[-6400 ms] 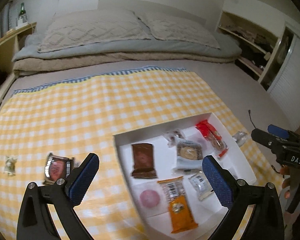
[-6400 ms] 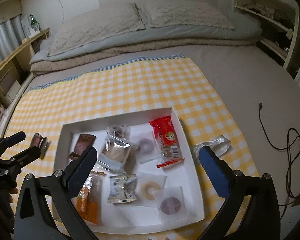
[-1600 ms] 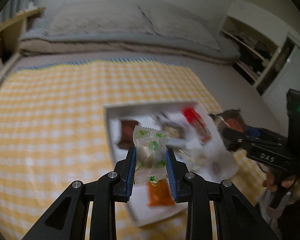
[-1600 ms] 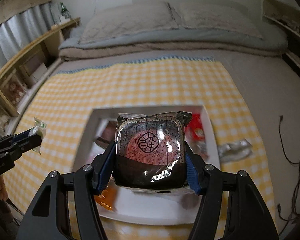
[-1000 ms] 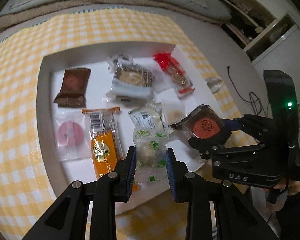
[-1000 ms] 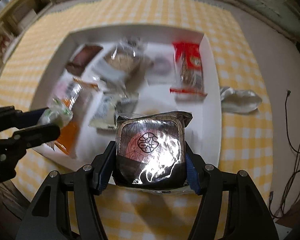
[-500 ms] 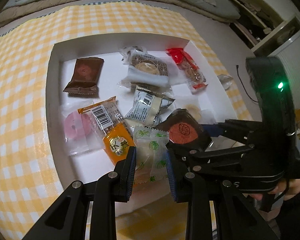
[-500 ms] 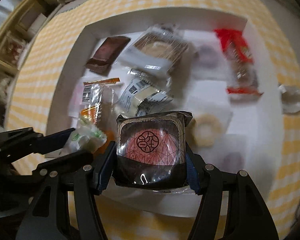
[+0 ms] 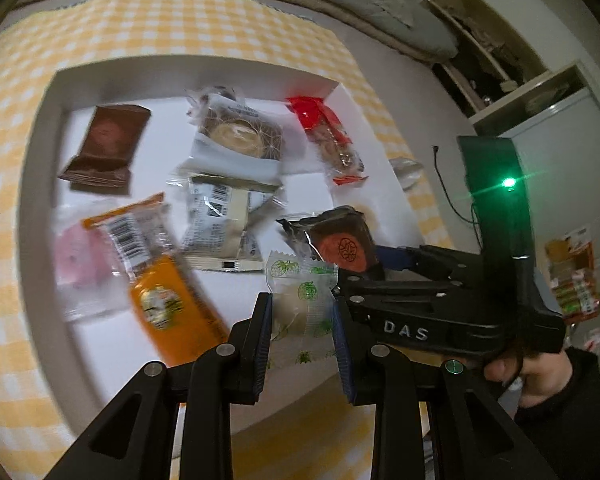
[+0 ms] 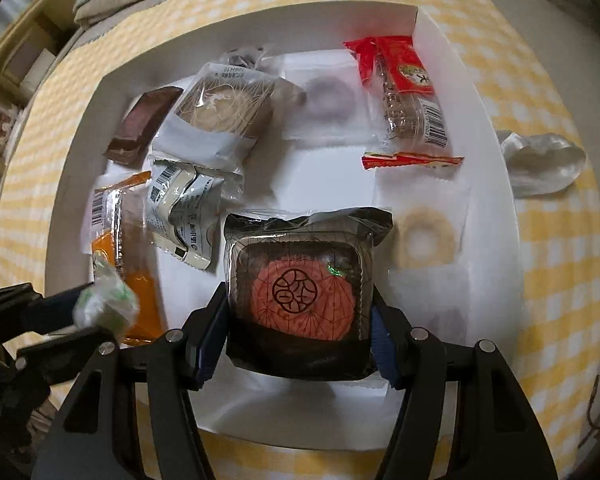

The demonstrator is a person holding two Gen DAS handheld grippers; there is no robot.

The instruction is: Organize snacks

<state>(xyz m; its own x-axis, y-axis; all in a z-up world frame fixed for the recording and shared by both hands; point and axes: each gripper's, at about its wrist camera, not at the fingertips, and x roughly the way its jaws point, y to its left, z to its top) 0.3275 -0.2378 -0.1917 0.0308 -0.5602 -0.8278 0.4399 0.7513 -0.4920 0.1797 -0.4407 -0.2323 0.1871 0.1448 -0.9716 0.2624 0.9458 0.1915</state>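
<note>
My left gripper [image 9: 302, 316] is shut on a small clear candy wrapper with green prints [image 9: 300, 300], held above the near part of the white tray [image 9: 40, 128]. My right gripper [image 10: 298, 320] is shut on a dark mooncake pack with a red round cake [image 10: 300, 284], hanging over the tray's near middle [image 10: 492, 160]. In the left wrist view the mooncake pack [image 9: 342, 242] and right gripper [image 9: 376, 260] sit just right of the candy. In the right wrist view the candy [image 10: 106, 302] and left gripper [image 10: 76, 312] show at lower left.
The tray holds several wrapped snacks: a brown pack [image 9: 104, 148], an orange pack [image 9: 168, 304], a red pack [image 10: 404, 92], a ring biscuit [image 10: 426, 236]. A crumpled clear wrapper [image 10: 540, 160] lies right of the tray on the yellow checked cloth [image 10: 560, 264]. A hand [image 9: 536, 376] holds the right gripper.
Both grippers have sunk closer to the tray with their snacks still gripped. The right gripper with the mooncake pack now sits nearer the candy in the left wrist view.
</note>
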